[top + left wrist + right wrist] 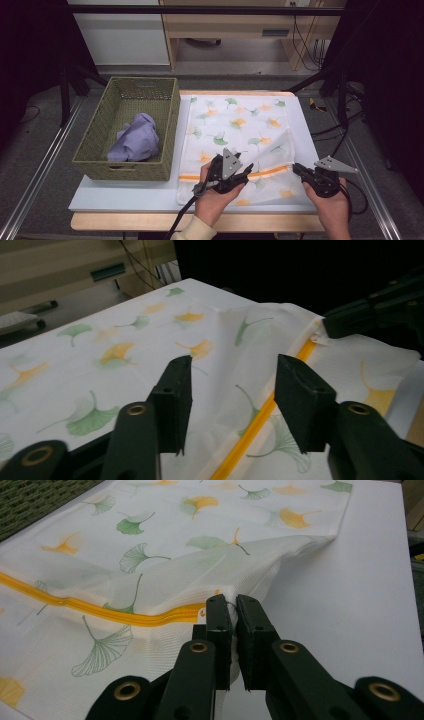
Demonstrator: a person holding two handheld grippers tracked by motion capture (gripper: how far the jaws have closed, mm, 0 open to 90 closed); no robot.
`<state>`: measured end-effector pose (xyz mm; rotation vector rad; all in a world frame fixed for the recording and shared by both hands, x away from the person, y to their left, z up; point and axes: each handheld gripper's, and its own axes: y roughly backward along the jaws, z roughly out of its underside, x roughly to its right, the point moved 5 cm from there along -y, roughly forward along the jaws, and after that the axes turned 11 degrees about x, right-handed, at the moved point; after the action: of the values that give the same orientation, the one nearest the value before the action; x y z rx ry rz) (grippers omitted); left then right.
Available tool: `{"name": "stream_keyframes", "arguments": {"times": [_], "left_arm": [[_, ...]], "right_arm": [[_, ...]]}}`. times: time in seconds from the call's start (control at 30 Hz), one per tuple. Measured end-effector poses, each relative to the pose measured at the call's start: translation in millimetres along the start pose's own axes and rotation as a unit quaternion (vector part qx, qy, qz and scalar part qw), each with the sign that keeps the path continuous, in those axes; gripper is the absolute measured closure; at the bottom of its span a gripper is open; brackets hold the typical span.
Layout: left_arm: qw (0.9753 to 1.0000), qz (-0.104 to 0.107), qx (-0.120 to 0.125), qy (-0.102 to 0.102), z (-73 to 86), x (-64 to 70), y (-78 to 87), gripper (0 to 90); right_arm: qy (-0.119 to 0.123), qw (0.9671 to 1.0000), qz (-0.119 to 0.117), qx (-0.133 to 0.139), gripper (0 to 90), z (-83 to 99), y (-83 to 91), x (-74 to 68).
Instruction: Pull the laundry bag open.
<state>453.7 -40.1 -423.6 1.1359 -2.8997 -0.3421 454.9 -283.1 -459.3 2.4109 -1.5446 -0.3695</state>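
A white mesh laundry bag (235, 130) printed with green and orange ginkgo leaves lies flat on the table, an orange zipper (260, 173) running across its near end. My right gripper (233, 605) is shut on the bag's edge at the right end of the zipper (85, 607), lifting the fabric a little. In the high view that right gripper (298, 170) sits at the bag's near right corner. My left gripper (232, 385) is open, its jaws hovering just above the bag (125, 340) beside the zipper (260, 415). The left gripper (245, 172) is near the bag's front middle.
A woven green basket (165, 130) stands left of the bag and holds a crumpled lavender cloth (137, 140). The white tabletop (125, 192) has bare room at the near left and along the right edge (360, 590). Dark frame posts flank the table.
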Motion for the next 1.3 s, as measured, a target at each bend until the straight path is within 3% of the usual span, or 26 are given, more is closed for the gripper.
{"name": "stream_keyframes", "arguments": {"times": [0.23,0.4,0.67,0.9,1.0,1.07,1.3], "left_arm": [[0.9992,0.037,-0.009,-0.012,5.8,22.7,-13.5,64.8],[0.9976,0.063,-0.023,-0.017,8.2,37.9,-31.3,66.6],[0.9958,0.081,-0.039,-0.017,19.1,53.1,-56.4,69.1],[0.9948,0.077,-0.062,-0.022,31.6,56.9,-74.9,77.3],[0.9942,0.085,-0.064,-0.017,33.3,57.6,-80.3,80.1],[0.9939,0.083,-0.068,-0.026,33.4,56.2,-84.9,81.7],[0.9937,0.093,-0.063,-0.006,38.2,49.6,-99.7,86.0]], "right_arm": [[0.007,0.9999,-0.009,0.008,85.0,-1.1,-0.9,-1.5],[0.003,0.9999,-0.011,0.01,85.0,-0.3,0.5,-1.0],[0.009,0.9997,-0.014,0.015,85.1,-2.7,2.2,-2.0],[0.009,0.9993,-0.026,0.026,85.4,-7.7,5.7,-9.3],[0.002,0.9991,-0.032,0.028,85.5,-8.6,5.6,-12.3],[0.005,0.999,-0.035,0.027,85.6,-8.8,5.0,-13.7],[0.003,0.9985,-0.049,0.024,86.0,-8.7,3.9,-17.2]]}}
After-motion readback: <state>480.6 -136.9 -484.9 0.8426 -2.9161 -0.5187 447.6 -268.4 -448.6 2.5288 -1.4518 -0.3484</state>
